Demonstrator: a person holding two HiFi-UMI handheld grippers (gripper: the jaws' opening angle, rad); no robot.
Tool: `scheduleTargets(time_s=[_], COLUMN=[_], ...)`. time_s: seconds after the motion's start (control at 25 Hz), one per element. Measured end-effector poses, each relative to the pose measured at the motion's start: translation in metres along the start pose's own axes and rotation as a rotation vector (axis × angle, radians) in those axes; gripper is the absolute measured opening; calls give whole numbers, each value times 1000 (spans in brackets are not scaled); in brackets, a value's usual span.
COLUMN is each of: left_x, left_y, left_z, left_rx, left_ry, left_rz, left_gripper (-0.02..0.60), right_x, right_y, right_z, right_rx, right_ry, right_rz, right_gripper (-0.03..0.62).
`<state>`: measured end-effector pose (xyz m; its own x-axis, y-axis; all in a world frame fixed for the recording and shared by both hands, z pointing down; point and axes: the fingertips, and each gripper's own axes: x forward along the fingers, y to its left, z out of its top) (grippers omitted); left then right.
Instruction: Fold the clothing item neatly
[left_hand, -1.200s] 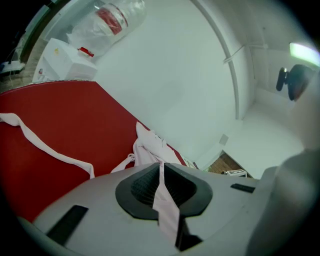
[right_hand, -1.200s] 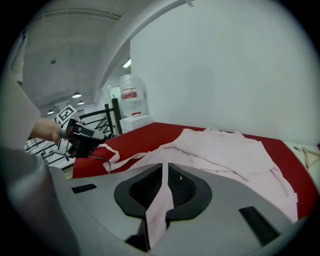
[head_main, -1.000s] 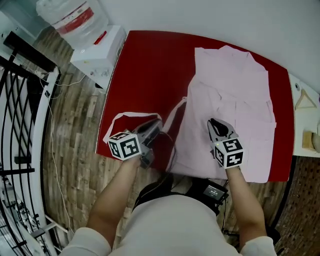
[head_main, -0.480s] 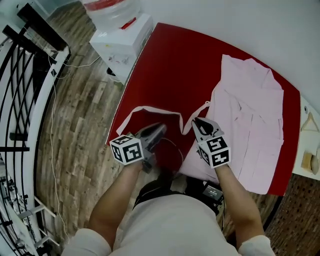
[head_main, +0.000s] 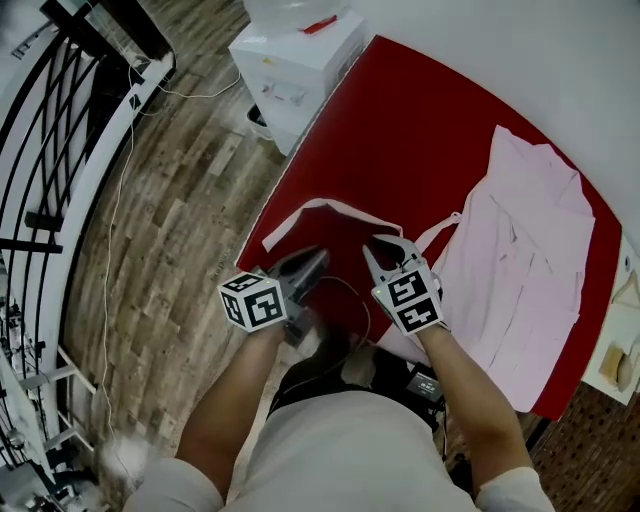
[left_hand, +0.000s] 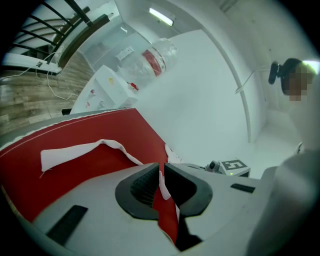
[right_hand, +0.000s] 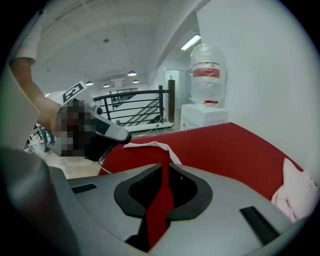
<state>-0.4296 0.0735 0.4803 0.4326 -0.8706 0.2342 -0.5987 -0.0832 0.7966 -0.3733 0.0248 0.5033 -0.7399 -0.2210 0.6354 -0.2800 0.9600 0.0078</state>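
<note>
Over table (head_main: 420, 110), L gripper (left_hand: 161, 170), R gripper (right_hand: 165, 172): fingers (left_hand: 142, 186) tight on strap (left_hand: 70, 154), R's barely visible.

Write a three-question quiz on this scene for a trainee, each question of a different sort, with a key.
1. True or false: the pink garment covers the whole red table.
2. What is pinched between the jaws of the left gripper?
A) the garment's pale strap
B) a hanger
C) nothing
3. Fill in: the white water dispenser stands beside the table on a ____ floor.

Key: 1 false, it lies on the right part only; 2 A; 3 wooden.
</note>
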Motion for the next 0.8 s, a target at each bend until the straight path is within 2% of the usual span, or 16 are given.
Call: scheduleTargets(time_s=[0.4, 0.8], left_x=[-55, -89], left_y=[43, 65], left_z=[11, 12], left_rx=[-70, -135], left_ry=[-139, -212], left_rz=[105, 145], left_gripper=[12, 12], right_x=[71, 113], right_y=[72, 110], right_z=[29, 33], right_rx=[-310, -638], right_ry=[44, 100], right_rz=[157, 223], right_gripper=[23, 58])
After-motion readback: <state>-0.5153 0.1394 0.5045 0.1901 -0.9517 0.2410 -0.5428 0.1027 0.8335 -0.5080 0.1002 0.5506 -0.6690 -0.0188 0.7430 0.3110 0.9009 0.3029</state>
